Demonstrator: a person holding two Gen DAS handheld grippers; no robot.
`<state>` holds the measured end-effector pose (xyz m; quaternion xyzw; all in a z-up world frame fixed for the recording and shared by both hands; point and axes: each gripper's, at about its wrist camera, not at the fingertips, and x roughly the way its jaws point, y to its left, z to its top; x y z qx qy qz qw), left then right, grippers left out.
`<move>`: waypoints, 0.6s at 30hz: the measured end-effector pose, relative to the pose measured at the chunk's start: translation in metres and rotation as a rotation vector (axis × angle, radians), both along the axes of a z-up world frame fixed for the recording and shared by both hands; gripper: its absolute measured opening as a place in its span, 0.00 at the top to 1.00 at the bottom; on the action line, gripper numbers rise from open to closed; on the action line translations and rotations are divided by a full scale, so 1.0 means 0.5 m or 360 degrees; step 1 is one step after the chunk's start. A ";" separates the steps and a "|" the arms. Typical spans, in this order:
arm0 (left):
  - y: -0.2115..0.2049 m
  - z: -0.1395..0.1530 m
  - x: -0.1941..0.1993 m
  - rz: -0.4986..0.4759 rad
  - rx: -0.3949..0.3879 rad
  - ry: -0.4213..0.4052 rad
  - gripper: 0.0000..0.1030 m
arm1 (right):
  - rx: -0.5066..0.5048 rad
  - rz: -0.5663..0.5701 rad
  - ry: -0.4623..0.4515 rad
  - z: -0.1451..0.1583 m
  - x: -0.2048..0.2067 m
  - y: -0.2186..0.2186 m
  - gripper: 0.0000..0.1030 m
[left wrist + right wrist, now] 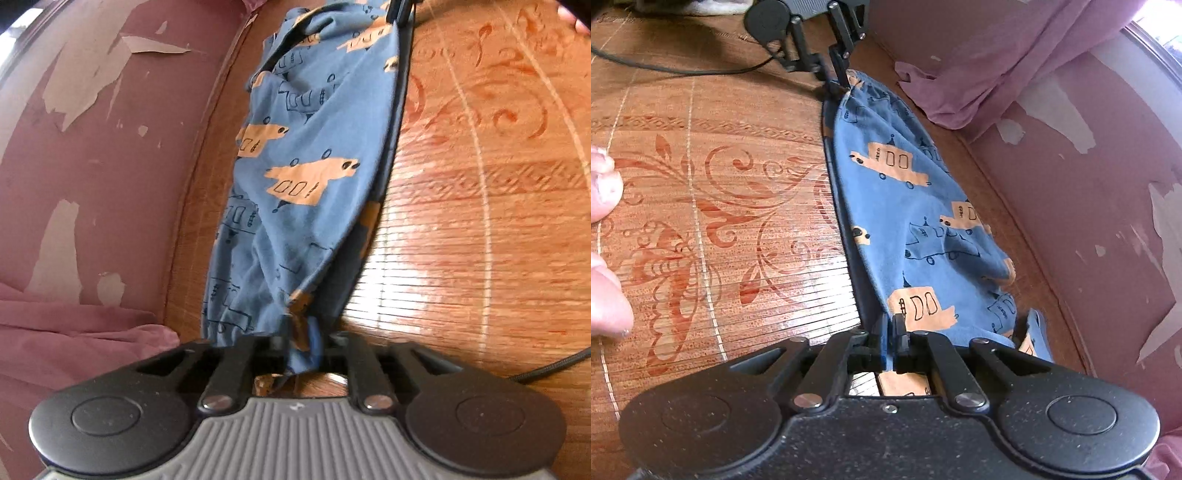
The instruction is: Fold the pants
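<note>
**Both claws clamped on the pants, stretched above the mat's edge**

Left claw [301, 345] is seen pinched shut on a bunched end of the blue pants [306, 155], with gathered cloth squeezed between the jaws and a little poking out behind them. Right claw [891, 332] is likewise closed on the opposite end, where only a thin edge of fabric is caught. The pants are held taut between the two, apparently lifted, along the edge of the bamboo mat [480, 206] nearest the peeling pink wall [92, 155], with a strip of bare wood beneath them.

Several risks are judged from this. The right claw's shallow bite could be lost if the cloth is pulled tighter, and that end would then drop in a heap. The left grip is bunched, so creases may be carried into the fold unless the fabric is spread first. If the pants are lowered where they hang, part may land off the mat's edge against the wall or on the pink cloth [979, 70] lying there. A black cable [683, 68] runs across the mat near the left claw and could be snagged or folded under. Toes [605, 192] rest at the mat's opposite edge, well apart from the cloth.
</note>
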<state>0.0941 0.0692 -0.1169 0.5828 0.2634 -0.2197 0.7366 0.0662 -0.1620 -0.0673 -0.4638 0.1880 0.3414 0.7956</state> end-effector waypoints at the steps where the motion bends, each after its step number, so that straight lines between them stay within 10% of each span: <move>1: 0.001 0.005 -0.006 0.0002 -0.0008 0.0009 0.57 | 0.0016 -0.0005 0.0013 0.005 -0.001 -0.004 0.88; 8: -0.009 0.063 -0.036 0.0181 -0.0171 -0.0025 0.32 | 0.0214 -0.0224 0.0029 0.055 -0.012 -0.073 0.29; 12: -0.059 0.123 -0.021 0.0343 -0.0523 -0.0037 0.20 | 0.0311 -0.0435 -0.0032 0.081 -0.027 -0.142 0.02; 18: -0.197 0.184 0.013 0.0557 -0.1280 0.0012 0.00 | 0.0486 -0.0849 -0.0138 0.092 -0.035 -0.260 0.01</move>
